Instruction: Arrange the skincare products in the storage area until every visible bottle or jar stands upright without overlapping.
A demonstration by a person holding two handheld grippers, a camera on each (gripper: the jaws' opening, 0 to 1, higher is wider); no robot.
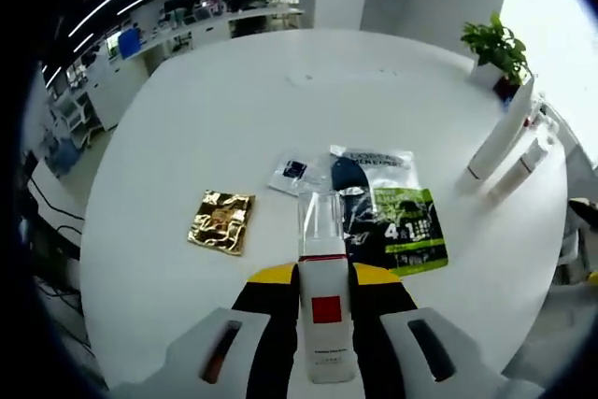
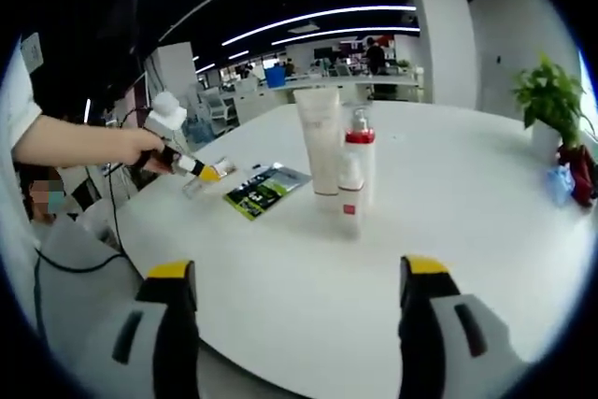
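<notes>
Print on the green sachet (image 1: 408,229) is too small to read.

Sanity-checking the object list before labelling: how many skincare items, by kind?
Bottles: 3 (held bottle, red-capped bottle, small bottle)
Tube: 1
Sachets: 4 (gold sachet, white sachet, dark sachet, green sachet)
Total: 8

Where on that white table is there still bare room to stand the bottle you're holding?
Bare table lies right of the standing tube and two bottles, toward the plant. The near edge by the open right tongs is free too. Crowded: the sachets and gold packet beyond the held bottle.
</notes>
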